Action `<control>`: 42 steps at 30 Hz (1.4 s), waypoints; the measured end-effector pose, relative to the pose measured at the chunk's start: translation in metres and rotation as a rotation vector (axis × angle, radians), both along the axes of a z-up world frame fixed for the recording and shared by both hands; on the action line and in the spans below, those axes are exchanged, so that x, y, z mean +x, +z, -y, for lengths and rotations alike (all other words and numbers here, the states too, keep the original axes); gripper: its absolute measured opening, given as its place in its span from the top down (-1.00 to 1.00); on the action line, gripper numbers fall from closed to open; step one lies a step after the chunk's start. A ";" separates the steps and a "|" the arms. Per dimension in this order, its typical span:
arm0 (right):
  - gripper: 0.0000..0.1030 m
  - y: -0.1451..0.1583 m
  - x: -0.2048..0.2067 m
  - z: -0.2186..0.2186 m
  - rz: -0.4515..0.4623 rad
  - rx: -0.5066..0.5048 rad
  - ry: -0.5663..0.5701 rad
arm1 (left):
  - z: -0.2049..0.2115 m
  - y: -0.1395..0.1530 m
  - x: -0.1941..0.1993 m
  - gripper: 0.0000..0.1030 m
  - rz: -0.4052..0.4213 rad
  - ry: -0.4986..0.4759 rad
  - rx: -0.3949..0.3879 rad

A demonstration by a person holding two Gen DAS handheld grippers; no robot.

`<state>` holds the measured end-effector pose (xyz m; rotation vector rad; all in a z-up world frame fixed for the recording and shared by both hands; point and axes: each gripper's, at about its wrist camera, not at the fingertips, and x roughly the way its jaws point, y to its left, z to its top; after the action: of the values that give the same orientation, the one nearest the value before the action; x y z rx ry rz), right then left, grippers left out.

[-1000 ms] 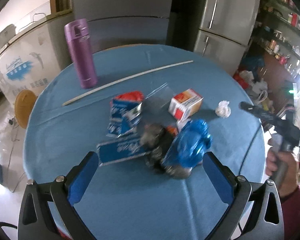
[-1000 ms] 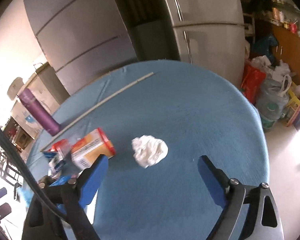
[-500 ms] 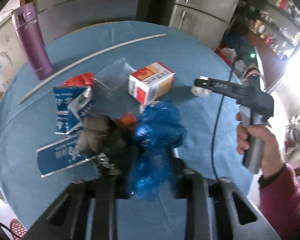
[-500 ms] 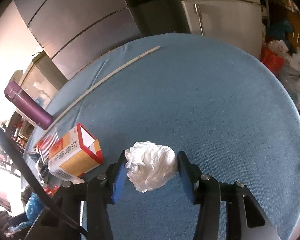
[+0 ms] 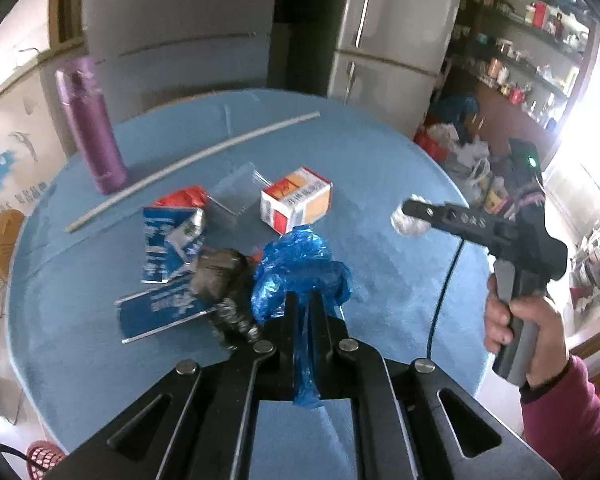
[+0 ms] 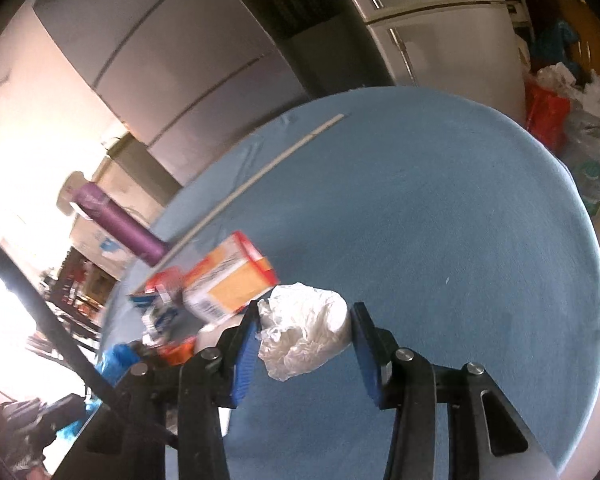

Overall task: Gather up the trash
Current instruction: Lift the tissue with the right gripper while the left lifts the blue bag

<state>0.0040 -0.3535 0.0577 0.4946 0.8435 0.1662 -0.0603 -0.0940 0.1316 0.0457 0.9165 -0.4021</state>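
On the round blue table lies a heap of trash. My left gripper is shut on a crumpled blue plastic bag at the front of that heap. Beside the bag are a dark crumpled wad, a blue-and-white carton, a flat blue wrapper and an orange-and-white box. To the right, a hand holds my right gripper. Its jaws are closing, and the blue pads press on a white paper wad from both sides. That wad also shows in the left wrist view.
A purple flask stands at the table's far left, next to a long white rod. A red wrapper and a clear plastic box lie behind the heap. Full bags sit on the floor past the table's right edge.
Both grippers went from wide open to closed. The left one moved in and took hold of the blue bag. The right one came forward and closed around the white paper wad.
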 end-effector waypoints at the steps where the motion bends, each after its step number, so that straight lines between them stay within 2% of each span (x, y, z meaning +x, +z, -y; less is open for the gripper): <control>1: 0.09 0.004 -0.007 -0.004 0.011 0.013 0.009 | -0.006 0.007 -0.006 0.91 0.012 0.007 -0.010; 8: 0.09 0.029 -0.045 -0.043 0.071 0.063 0.092 | -0.052 0.042 -0.053 0.92 0.105 0.084 -0.022; 14: 0.09 0.040 -0.067 -0.104 0.091 0.060 0.215 | -0.111 0.045 -0.083 0.92 0.124 0.204 -0.013; 16: 0.09 0.038 -0.070 -0.122 0.092 0.042 0.233 | -0.128 0.037 -0.090 0.92 0.126 0.216 -0.018; 19: 0.09 0.027 -0.073 -0.141 0.073 0.051 0.253 | -0.147 0.008 -0.097 0.92 0.079 0.227 -0.056; 22: 0.09 0.017 -0.080 -0.148 0.053 0.039 0.265 | -0.159 -0.029 -0.107 0.92 -0.007 0.233 -0.094; 24: 0.09 0.008 -0.080 -0.153 0.026 0.033 0.273 | -0.166 -0.040 -0.118 0.89 -0.017 0.245 -0.102; 25: 0.09 0.003 -0.080 -0.155 0.009 0.033 0.278 | -0.171 -0.042 -0.124 0.84 -0.015 0.253 -0.107; 26: 0.09 0.001 -0.080 -0.156 0.000 0.032 0.283 | -0.177 -0.043 -0.131 0.57 -0.013 0.270 -0.116; 27: 0.09 0.000 -0.081 -0.157 -0.004 0.028 0.288 | -0.181 -0.043 -0.135 0.02 -0.013 0.286 -0.126; 29: 0.09 -0.003 -0.079 -0.162 -0.004 0.015 0.298 | -0.189 -0.046 -0.147 -0.54 -0.020 0.332 -0.169; 30: 0.09 -0.004 -0.078 -0.164 -0.003 0.013 0.301 | -0.189 -0.049 -0.152 -0.54 -0.028 0.340 -0.186; 33: 0.09 -0.007 -0.076 -0.170 -0.005 0.035 0.301 | -0.173 -0.054 -0.156 -0.54 -0.045 0.282 -0.193; 40: 0.09 -0.002 -0.086 -0.175 0.026 -0.012 0.308 | -0.112 -0.056 -0.127 -0.54 -0.031 0.124 -0.081; 42: 0.09 0.001 -0.089 -0.168 0.038 -0.011 0.288 | -0.105 -0.066 -0.112 -0.54 -0.076 0.123 -0.077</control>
<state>-0.0848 -0.1858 0.0583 0.3565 0.8754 0.4340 -0.1727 0.0112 0.0656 -0.0962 0.9722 -0.3258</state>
